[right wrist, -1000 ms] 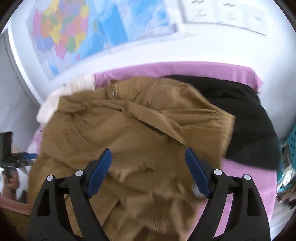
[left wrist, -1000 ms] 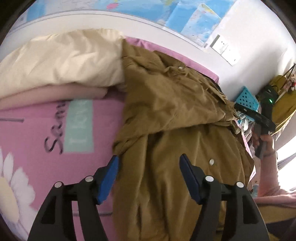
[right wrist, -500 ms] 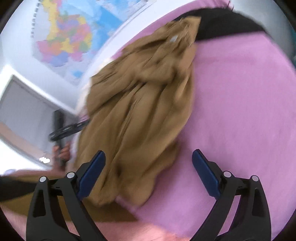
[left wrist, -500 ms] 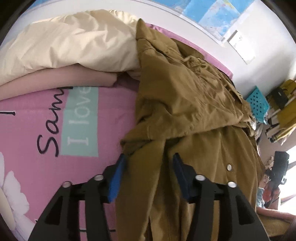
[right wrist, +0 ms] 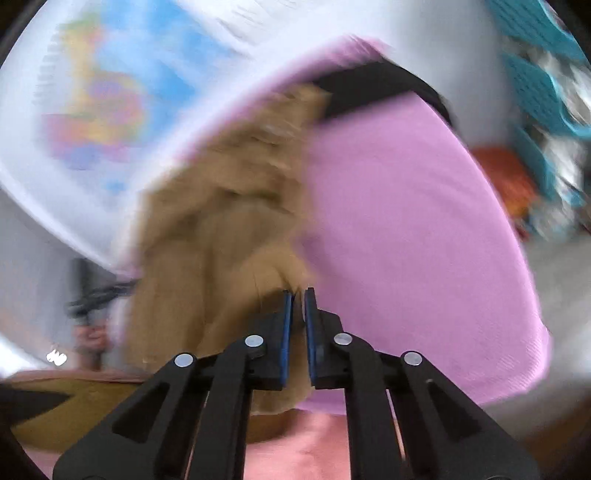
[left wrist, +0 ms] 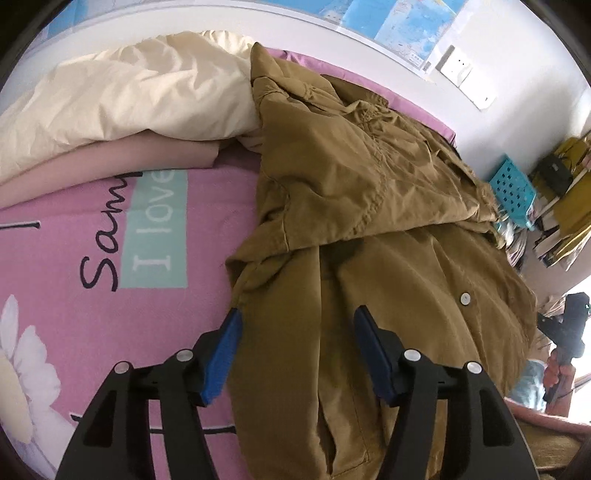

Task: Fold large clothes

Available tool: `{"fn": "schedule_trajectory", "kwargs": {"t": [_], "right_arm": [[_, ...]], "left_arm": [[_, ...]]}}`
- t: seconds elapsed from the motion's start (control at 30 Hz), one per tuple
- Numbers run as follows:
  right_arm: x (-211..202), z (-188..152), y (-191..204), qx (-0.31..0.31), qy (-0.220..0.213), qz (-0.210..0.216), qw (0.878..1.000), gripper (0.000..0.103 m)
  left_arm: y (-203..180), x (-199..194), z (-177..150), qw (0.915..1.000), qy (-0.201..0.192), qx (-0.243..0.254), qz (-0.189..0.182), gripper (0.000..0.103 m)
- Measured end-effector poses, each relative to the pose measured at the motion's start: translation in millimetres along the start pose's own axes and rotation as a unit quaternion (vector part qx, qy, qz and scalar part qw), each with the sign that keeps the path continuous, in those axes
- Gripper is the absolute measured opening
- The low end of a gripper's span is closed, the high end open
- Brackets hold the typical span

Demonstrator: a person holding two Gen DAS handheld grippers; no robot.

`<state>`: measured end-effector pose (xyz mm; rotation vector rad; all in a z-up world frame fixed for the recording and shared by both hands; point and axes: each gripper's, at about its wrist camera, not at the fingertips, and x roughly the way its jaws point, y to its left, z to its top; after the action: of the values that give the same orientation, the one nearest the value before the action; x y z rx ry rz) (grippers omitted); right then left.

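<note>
Left gripper (left wrist: 295, 325): jaws spread, having opened a touch further just now; blue pads standing either side of a strip of the brown coat (left wrist: 369, 229), not pressing on it.
Right gripper (right wrist: 298, 295): jaws having just been closing, now drawn nearly together; a fold of the brown coat's (right wrist: 221, 229) edge caught between the blue pads. View blurred, so the exact grip hard to read.
Brown coat: spread across the pink bedsheet (left wrist: 92, 295) ahead of the left gripper, running from between its pads up toward the wall; upper part folded over and rumpled, lower part flatter, with a pale button (left wrist: 465, 297) to the right of the right pad.
Writing: on the sheet left of the left gripper, a teal patch (left wrist: 157, 236) reading "I love" in white, with black script beside it starting "Sam", the rest hidden under bedding; both turned sideways in the view.
Print: white daisy (left wrist: 22, 369) at the far left of the sheet.
Bedding: cream duvet (left wrist: 129, 92) ahead and left of the left gripper, over a peach layer, touching the coat's upper left edge.
Wall: map (left wrist: 399, 22) above the bed, its lettering too small to read; white wall socket (left wrist: 463, 74) to its right.
Beyond the coat, right: teal perforated basket (left wrist: 513, 186).
Ahead of the right gripper: black garment (right wrist: 369, 88) at the far edge of the pink sheet, touching the coat.
</note>
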<state>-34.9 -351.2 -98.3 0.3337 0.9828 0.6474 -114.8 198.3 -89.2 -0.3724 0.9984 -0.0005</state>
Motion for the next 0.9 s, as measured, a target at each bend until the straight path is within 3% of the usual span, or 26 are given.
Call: {"fn": "schedule_trajectory", "kwargs": {"t": [0.07, 0.1, 0.13, 0.17, 0.23, 0.27, 0.3, 0.33, 0.37, 0.4, 0.47, 0.53, 0.6, 0.7, 0.8, 0.9], "right_arm": [[-5.4, -8.2, 11.4, -0.021, -0.02, -0.01, 1.0, 0.054], [-7.4, -11.5, 15.9, -0.036, -0.021, -0.009, 0.999, 0.063], [-8.6, -14.6, 21.3, -0.054, -0.023, -0.012, 0.998, 0.069], [-6.4, -17.5, 29.6, -0.076, -0.023, -0.023, 0.997, 0.069], [2.3, -21.6, 35.7, -0.102, -0.01, -0.034, 0.994, 0.07], [11.7, -21.9, 36.6, -0.101, -0.005, -0.036, 0.994, 0.067], [18.3, -21.2, 32.9, -0.095, 0.002, -0.023, 0.995, 0.057], [26.8, -20.4, 32.6, -0.084, 0.013, 0.005, 0.996, 0.023], [21.5, -22.5, 24.1, -0.077, 0.012, 0.013, 0.997, 0.012], [14.3, -24.0, 23.5, -0.074, 0.004, 0.024, 0.997, 0.011], [-11.5, -27.0, 26.3, -0.073, -0.026, 0.053, 0.996, 0.008], [-45.9, -29.6, 29.5, -0.058, -0.066, 0.093, 0.992, 0.007], [-72.4, -34.2, 40.3, -0.074, -0.098, 0.104, 0.987, 0.006], [-62.8, -39.0, 45.7, -0.084, -0.073, 0.079, 0.991, 0.006], [-26.5, -42.0, 32.0, -0.076, -0.009, -0.007, 0.997, 0.02], [-26.5, -39.2, 16.7, -0.066, -0.026, -0.019, 0.997, 0.064]], "left_arm": [[-5.2, -2.0, -4.4, 0.9998, 0.006, 0.015, 0.009, 0.062], [-6.5, -2.7, -6.3, 0.9997, 0.009, 0.021, 0.008, 0.065], [-8.8, -4.0, -8.8, 0.9996, 0.009, 0.027, 0.004, 0.072], [-11.4, -4.7, -10.8, 0.9994, 0.009, 0.034, -0.001, 0.077], [-17.3, -3.7, -13.7, 0.9989, 0.009, 0.046, -0.004, 0.077], [-18.7, -2.7, -14.9, 0.9987, 0.01, 0.049, -0.005, 0.079], [-20.5, -0.8, -17.5, 0.9984, 0.014, 0.054, -0.009, 0.081], [-22.5, 1.5, -20.5, 0.998, 0.017, 0.06, -0.009, 0.081], [-24.6, 4.8, -22.9, 0.9977, 0.017, 0.065, -0.002, 0.078], [-25.5, 5.8, -26.3, 0.9973, 0.016, 0.072, 0.006, 0.07], [-22.1, 2.7, -31.6, 0.9964, 0.004, 0.075, 0.04, 0.031], [-8.4, -6.9, -31.7, 0.9989, -0.005, 0.038, 0.026, 0.009], [9.1, -24.4, -30.4, 0.9997, -0.021, -0.003, -0.013, 0.008], [15.8, -36.4, -29.5, 0.9994, -0.029, -0.013, -0.01, 0.008], [16.3, -30.4, -33.2, 0.9999, -0.006, -0.002, 0.013, 0.019], [20.3, -30.6, -40.9, 1.0, -0.002, -0.001, 0.007, 0.042]]}}
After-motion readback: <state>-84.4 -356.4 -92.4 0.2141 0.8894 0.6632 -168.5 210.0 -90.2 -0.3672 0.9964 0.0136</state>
